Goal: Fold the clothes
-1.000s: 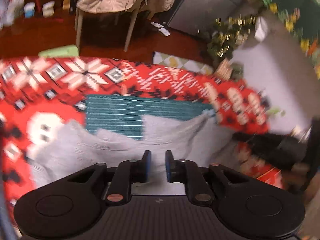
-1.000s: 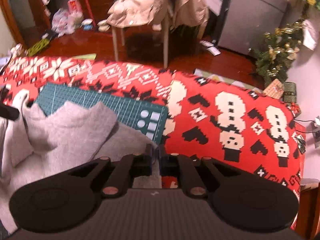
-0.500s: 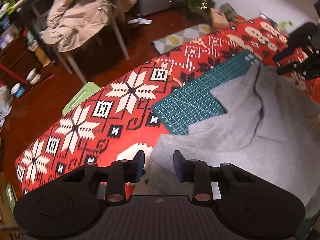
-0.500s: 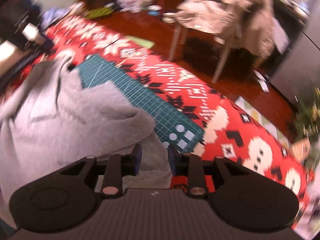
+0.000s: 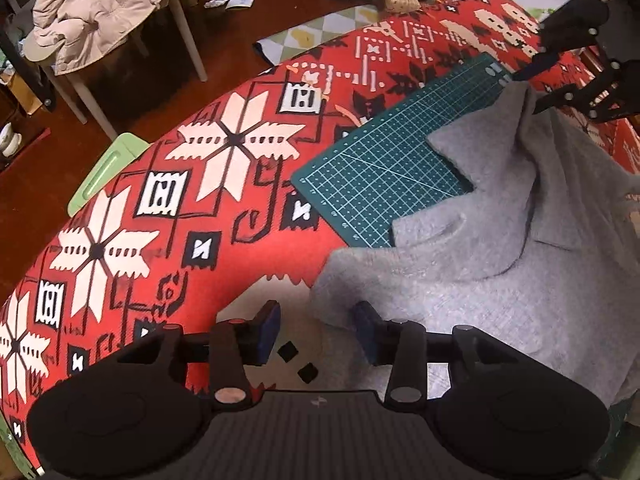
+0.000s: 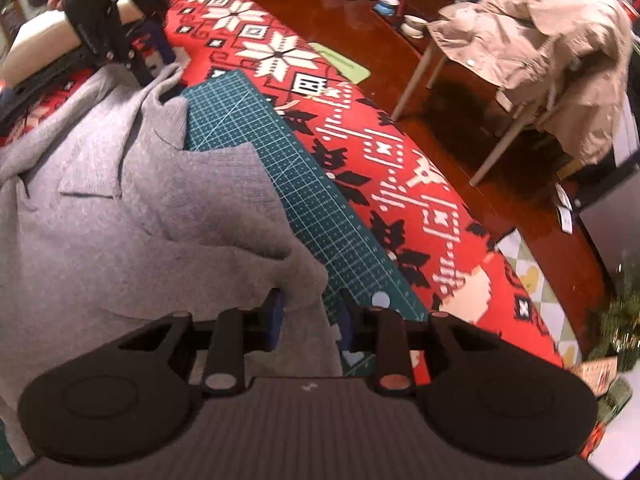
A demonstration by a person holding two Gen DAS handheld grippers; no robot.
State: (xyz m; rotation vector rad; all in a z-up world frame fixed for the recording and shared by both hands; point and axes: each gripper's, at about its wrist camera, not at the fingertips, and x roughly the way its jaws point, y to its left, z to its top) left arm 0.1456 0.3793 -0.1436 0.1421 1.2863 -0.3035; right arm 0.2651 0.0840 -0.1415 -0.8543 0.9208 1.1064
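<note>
A grey sweater point(image 5: 500, 264) lies crumpled over a green cutting mat point(image 5: 384, 168) on a table with a red patterned cloth point(image 5: 168, 208). My left gripper point(image 5: 318, 330) points down at the sweater's near-left corner. Its jaws are opening: the corner touches only the right pad, and the left pad stands clear over the cloth. In the right wrist view a sweater point(image 6: 120, 208) fold sits loosely between the pads of my right gripper point(image 6: 310, 320), with a gap at the right pad. Each gripper shows in the other's view, the right gripper point(image 5: 528, 92) and the left gripper point(image 6: 154, 58), at tented sweater edges.
A chair draped with a beige coat point(image 5: 100, 12) stands on the wooden floor beyond the table. A pale green board point(image 5: 104, 172) pokes out at the table's far edge. A checkered rug point(image 5: 320, 32) and Christmas greenery point(image 6: 620, 320) lie past the table. Bowls point(image 6: 412, 24) sit on the floor.
Both grippers' jaws went from nearly shut on grey fabric to parted. Both hands rolled and moved out toward opposite ends of the sweater, which now lies lower and more spread out.
</note>
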